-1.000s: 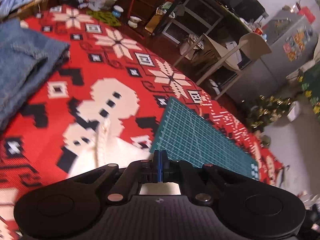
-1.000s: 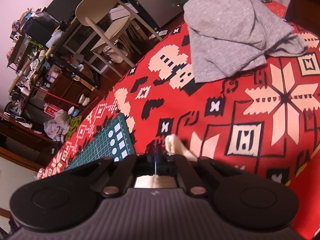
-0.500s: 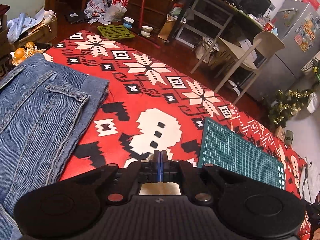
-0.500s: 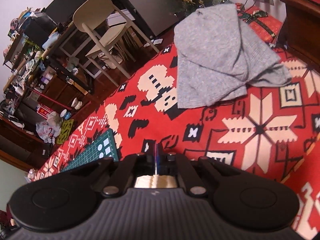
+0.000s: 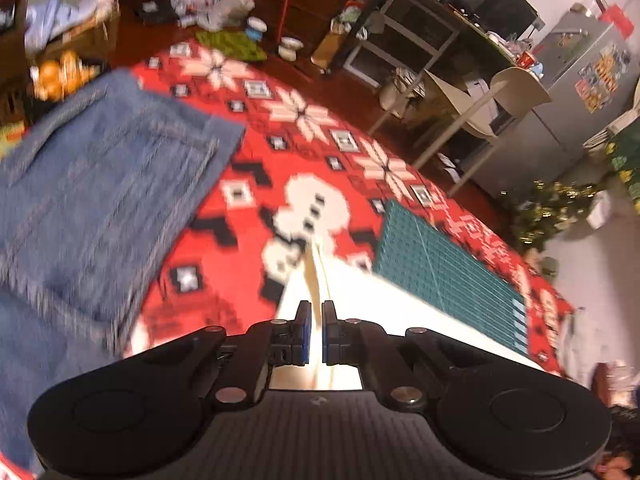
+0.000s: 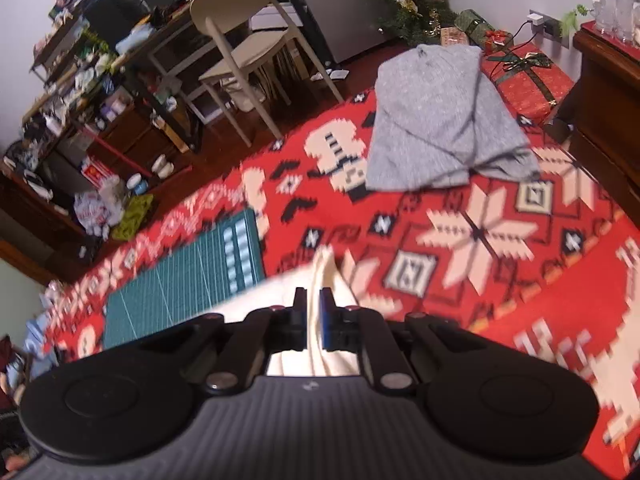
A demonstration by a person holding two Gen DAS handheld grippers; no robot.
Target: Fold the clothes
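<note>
Both tools have lifted the cream cloth (image 5: 316, 264) off the rug (image 5: 248, 216): left tool (image 5: 316, 332) pinches it, right tool (image 6: 314, 320), jaws opening, still holds a fold at 12 o'clock.

I see the patterned blanket (image 5: 248, 240) spread under everything. Left wrist view: folded jeans (image 5: 92, 184) lie on it at left, cutting mat (image 5: 444, 264) at right, cream garment (image 5: 320, 276) between them, running in from the near edge. Right wrist view: mat left, grey sweater (image 6: 440, 120) beyond at right, chair (image 6: 244, 48) behind the blanket.
</note>
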